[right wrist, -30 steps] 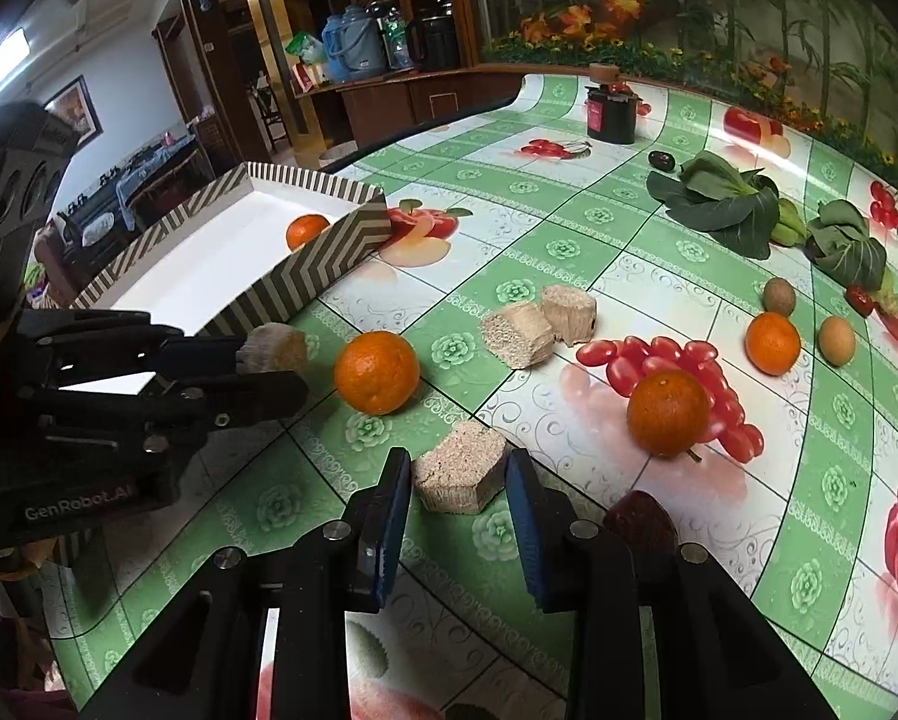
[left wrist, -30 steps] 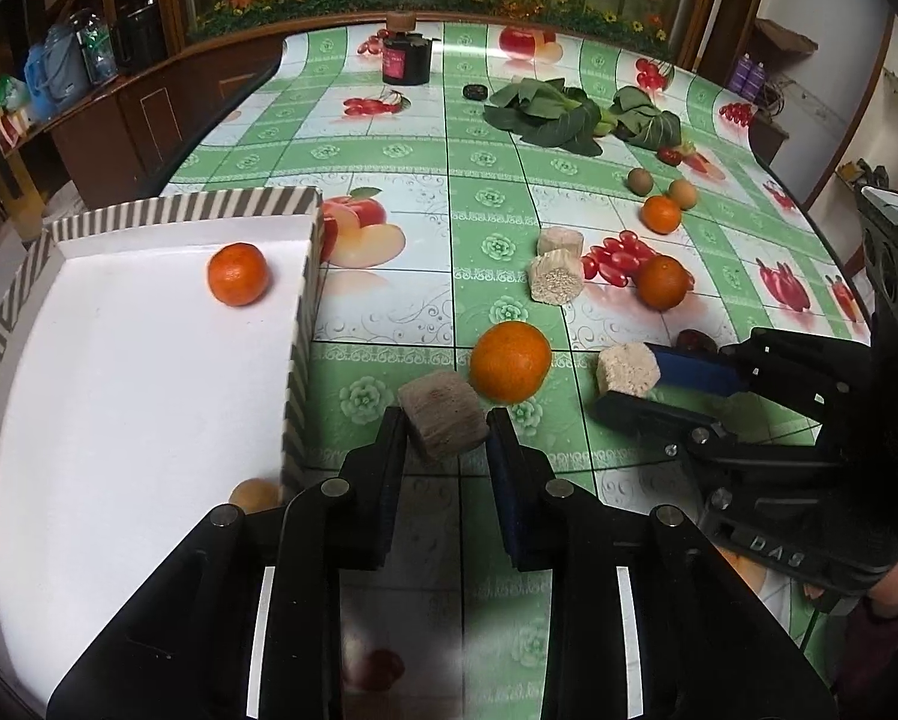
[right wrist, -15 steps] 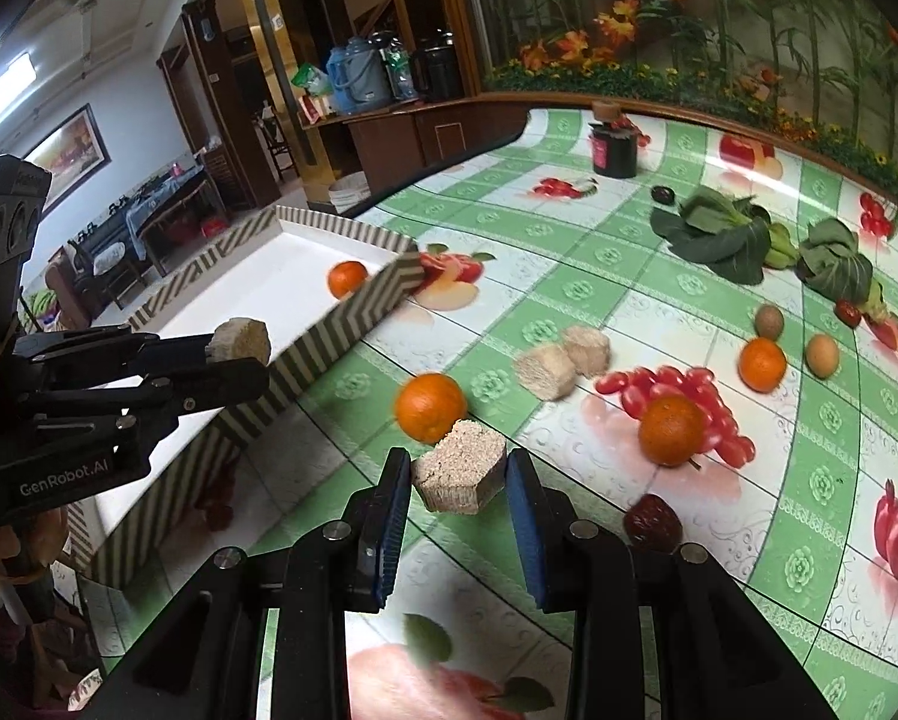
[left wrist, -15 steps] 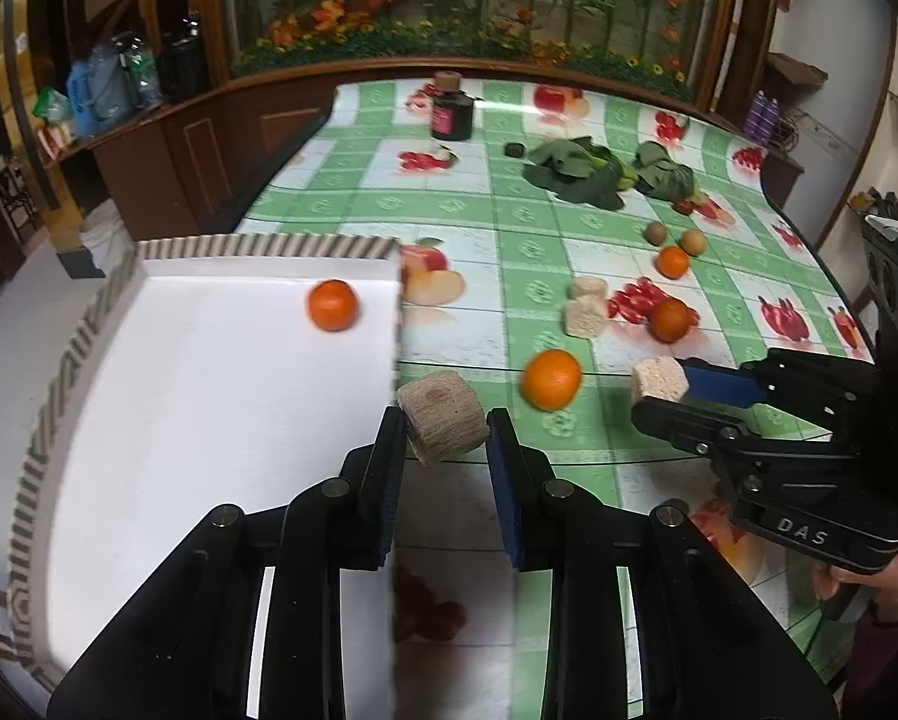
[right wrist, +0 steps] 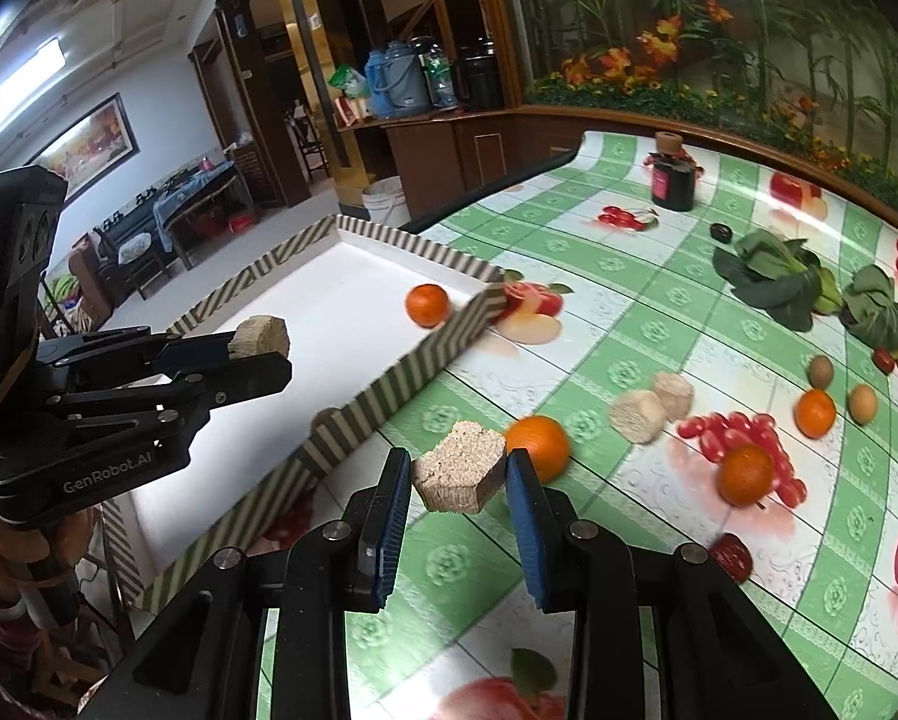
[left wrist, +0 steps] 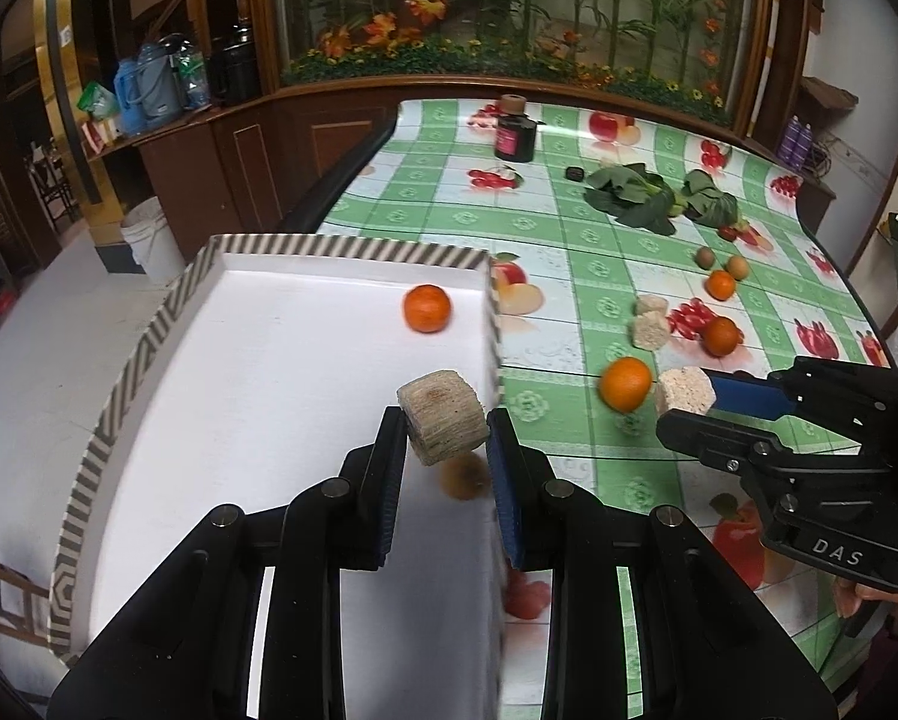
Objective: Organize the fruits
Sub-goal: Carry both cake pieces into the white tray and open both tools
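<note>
My left gripper is shut on a brown block and holds it above the right part of the white tray with striped rim. It also shows in the right wrist view. My right gripper is shut on a tan block, lifted over the tablecloth just right of the tray; it also shows in the left wrist view. One orange lies in the tray, and a small brown fruit lies under my left gripper. An orange sits on the table between the grippers.
Two tan blocks, two more oranges, small brown fruits, a red date, green leaves and a dark jar lie on the green fruit-print tablecloth. The tray's striped wall stands between the grippers.
Both grippers have lifted their blocks off the table. My left gripper has moved left, over the tray wall and above the tray. My right gripper has risen and shifted toward the tray.
</note>
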`<move>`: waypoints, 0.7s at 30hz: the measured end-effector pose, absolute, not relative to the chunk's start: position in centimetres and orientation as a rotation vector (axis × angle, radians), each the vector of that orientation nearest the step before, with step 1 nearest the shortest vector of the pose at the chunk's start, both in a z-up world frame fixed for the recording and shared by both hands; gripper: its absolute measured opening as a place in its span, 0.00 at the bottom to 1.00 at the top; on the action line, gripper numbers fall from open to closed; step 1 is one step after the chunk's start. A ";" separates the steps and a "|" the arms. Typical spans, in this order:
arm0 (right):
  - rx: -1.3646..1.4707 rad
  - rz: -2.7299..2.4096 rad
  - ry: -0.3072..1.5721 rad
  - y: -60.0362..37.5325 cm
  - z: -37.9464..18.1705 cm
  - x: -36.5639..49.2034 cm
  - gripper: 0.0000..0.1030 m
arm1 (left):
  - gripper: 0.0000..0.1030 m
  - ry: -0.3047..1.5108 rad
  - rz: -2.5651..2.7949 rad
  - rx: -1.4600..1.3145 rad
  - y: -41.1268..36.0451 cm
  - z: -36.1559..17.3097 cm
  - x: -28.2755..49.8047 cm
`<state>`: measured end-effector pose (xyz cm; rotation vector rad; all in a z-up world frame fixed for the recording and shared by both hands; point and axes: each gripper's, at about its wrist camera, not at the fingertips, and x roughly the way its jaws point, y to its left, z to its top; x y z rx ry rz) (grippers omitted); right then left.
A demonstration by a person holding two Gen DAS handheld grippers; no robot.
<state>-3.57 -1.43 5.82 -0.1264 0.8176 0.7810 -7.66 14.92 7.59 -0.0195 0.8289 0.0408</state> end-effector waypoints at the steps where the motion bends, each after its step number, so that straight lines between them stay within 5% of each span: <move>1: -0.130 0.786 0.817 -1.1 5.9 -3.6 0.31 | 0.26 0.827 0.049 -0.017 15.2 7.6 -7.7; 21: -0.198 0.881 0.827 6.0 6.1 -2.5 0.31 | 0.26 0.829 0.173 -0.017 20.6 6.5 -5.8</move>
